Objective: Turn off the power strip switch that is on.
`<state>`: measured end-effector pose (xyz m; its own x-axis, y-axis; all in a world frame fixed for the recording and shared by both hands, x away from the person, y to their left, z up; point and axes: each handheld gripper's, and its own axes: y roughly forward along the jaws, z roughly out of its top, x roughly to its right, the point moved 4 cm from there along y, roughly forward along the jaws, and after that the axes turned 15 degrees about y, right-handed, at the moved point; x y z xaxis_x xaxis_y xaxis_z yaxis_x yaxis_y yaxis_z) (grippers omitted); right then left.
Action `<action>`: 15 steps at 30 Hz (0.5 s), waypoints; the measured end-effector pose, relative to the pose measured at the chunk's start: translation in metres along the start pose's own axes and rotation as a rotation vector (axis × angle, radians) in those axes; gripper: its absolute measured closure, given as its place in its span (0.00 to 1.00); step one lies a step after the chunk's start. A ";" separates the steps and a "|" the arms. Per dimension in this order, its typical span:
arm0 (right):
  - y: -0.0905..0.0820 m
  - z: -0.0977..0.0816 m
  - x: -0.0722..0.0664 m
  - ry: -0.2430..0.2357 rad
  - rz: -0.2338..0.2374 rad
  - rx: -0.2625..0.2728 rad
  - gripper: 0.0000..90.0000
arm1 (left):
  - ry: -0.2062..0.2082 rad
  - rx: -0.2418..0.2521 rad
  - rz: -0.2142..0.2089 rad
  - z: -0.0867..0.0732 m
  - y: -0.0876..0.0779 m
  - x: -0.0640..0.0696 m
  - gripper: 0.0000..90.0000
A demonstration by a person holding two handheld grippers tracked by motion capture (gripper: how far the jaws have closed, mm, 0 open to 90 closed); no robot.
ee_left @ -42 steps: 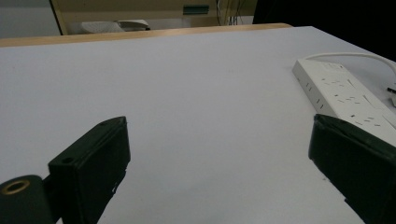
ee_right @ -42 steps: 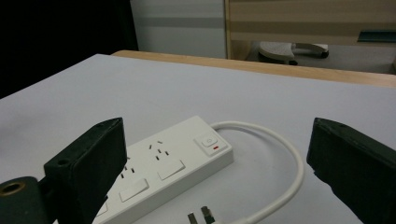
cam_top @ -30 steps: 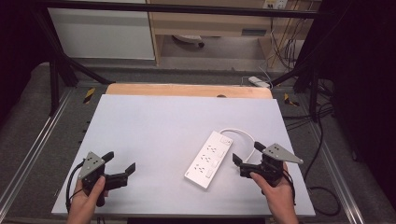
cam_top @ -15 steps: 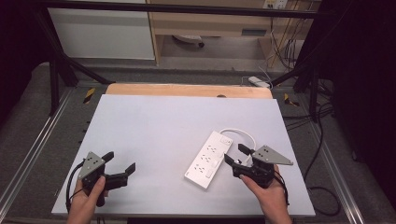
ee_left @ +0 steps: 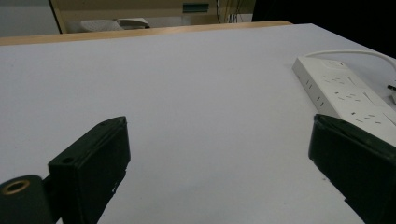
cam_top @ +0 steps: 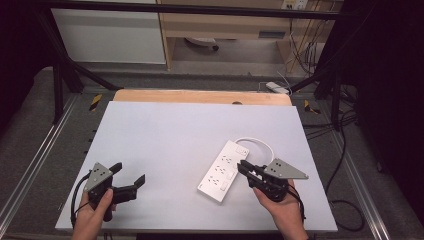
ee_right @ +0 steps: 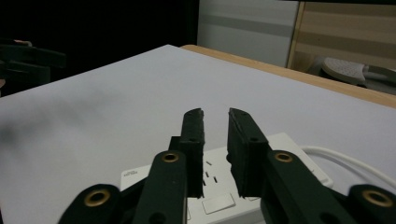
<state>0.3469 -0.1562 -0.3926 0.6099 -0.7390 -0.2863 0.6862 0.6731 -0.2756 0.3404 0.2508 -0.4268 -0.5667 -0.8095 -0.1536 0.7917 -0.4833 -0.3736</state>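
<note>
Nearest the person, along the front edge of the desk [cam_top: 165,130], both hands hold their tongs low over the white top. The left gripper [cam_top: 129,178] sits near the front left corner with its jaws spread wide apart and nothing between them; in the left gripper view they stand far to either side with bare desk in the gap. The right gripper [cam_top: 243,167] is toward the front right, its jaws drawn nearly together with only a narrow slit between them, clamped on nothing. Their tips hang over the right long edge of the power strip [cam_top: 223,170], at or just above it; whether they touch cannot be told.

The power strip lies flat on the right half of the desk, set on a slant, its near end toward the front edge and its far end toward the back right, where its white cord [cam_top: 259,142] loops off. In the right gripper view the strip [ee_right: 219,186] lies directly under the jaws, its switch close below them.

The step in hand looks like the approach to the strip, perhaps to press its switch or nudge it. The next move calls for a short, careful descent, or a widening of the jaws if a grasp is meant.

There is plenty of open room: the middle and left of the desk are bare back to the wooden strip [cam_top: 200,96] at the rear edge. The right edge is nearer, so pushes should go leftward.
</note>
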 end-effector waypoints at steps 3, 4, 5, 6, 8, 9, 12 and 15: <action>0.002 -0.001 -0.002 -0.011 0.014 -0.007 0.95 | 0.002 0.000 -0.001 0.000 0.000 0.000 0.06; 0.002 -0.001 -0.002 -0.011 0.014 -0.007 0.95 | 0.002 0.001 -0.001 0.000 0.000 0.000 0.06; 0.002 -0.002 -0.003 -0.013 0.022 -0.009 0.97 | 0.001 0.001 -0.001 0.000 0.000 0.000 0.06; 0.002 -0.002 -0.004 -0.015 0.023 -0.008 0.98 | 0.001 0.001 -0.001 0.000 0.000 0.000 0.06; 0.002 -0.002 -0.004 -0.016 0.025 -0.008 0.99 | 0.002 0.000 -0.001 0.000 0.000 0.000 0.06; 0.002 -0.002 -0.004 -0.016 0.026 -0.007 0.99 | 0.002 0.001 -0.001 0.000 0.000 0.000 0.06; 0.004 -0.002 -0.005 -0.014 0.028 -0.012 1.00 | 0.001 0.000 -0.002 0.000 0.000 0.000 0.06; 0.006 -0.003 -0.007 -0.012 0.038 -0.027 1.00 | 0.002 0.000 -0.002 0.000 0.000 0.000 0.06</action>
<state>0.3454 -0.1467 -0.3953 0.6400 -0.7133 -0.2856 0.6520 0.7008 -0.2893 0.3403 0.2508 -0.4268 -0.5685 -0.8079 -0.1552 0.7907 -0.4845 -0.3743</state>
